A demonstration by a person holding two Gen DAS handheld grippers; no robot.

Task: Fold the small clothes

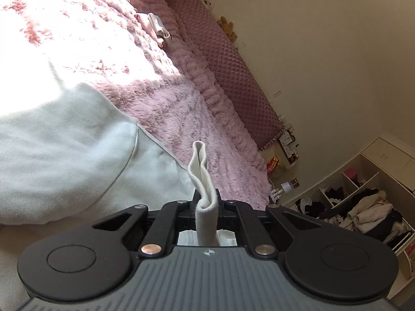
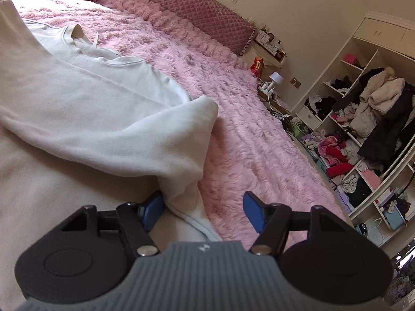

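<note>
Both tongs are over a bed spread with a fluffy pink blanket (image 2: 241, 134): the left tongs (image 1: 206, 202) are clamped shut on a doubled strip of cream fabric (image 1: 199, 168) that stands up between the jaws, while the right tongs (image 2: 203, 213) stand open, blue pads (image 2: 253, 213) apart, with a hemmed corner of the garment lying between them but not pinched. That garment, a white sweatshirt (image 2: 85, 108), lies spread on the blanket and fills the left of both views; its neckline (image 2: 77, 39) sits at the far end, so its long axis seems to run away from the tongs toward the quilted pink headboard (image 2: 197, 7). A fold of it (image 2: 181, 134) humps up just beyond the right tongs. It looks soft, limp and light, likely to sag and drag on the plush pile, so I would take it at hems or seams, both edges at once. Beyond the bed, open shelves (image 2: 363, 119) overflow with clothes. Smaller still, a little bundle of folded items (image 1: 155, 27) rests near the headboard.
</note>
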